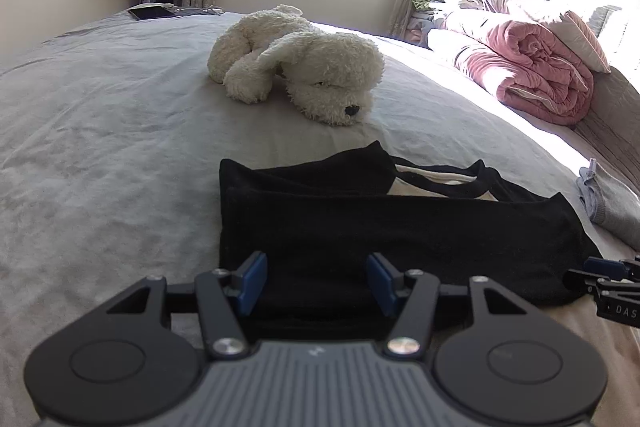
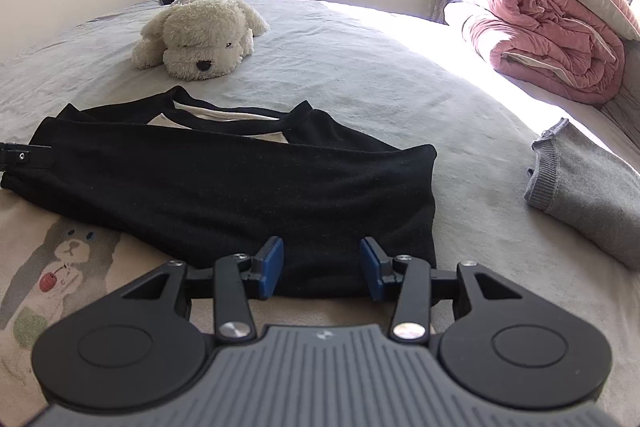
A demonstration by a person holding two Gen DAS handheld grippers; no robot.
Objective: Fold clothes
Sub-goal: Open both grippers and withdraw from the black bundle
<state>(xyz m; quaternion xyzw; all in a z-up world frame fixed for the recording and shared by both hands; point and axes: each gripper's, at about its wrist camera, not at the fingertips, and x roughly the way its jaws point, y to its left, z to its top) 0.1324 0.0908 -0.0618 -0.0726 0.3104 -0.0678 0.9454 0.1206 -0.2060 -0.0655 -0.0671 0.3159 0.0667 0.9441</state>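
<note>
A black garment [image 1: 400, 227] with a cream inner panel lies partly folded on the bed [image 1: 100, 147]; it also shows in the right wrist view [image 2: 240, 179]. My left gripper [image 1: 318, 275] is open, its blue pads just above the garment's near left edge. My right gripper [image 2: 322, 263] is open over the garment's near right corner; its tip shows at the right edge of the left wrist view [image 1: 604, 279]. Neither holds cloth.
A white plush dog [image 1: 296, 63] lies beyond the garment. A folded grey garment [image 2: 588, 195] sits to the right. A rolled pink quilt [image 2: 552, 35] and pillows are at the far right. A tablet [image 1: 152, 13] lies at the far edge. A printed cloth [image 2: 60, 267] lies near left.
</note>
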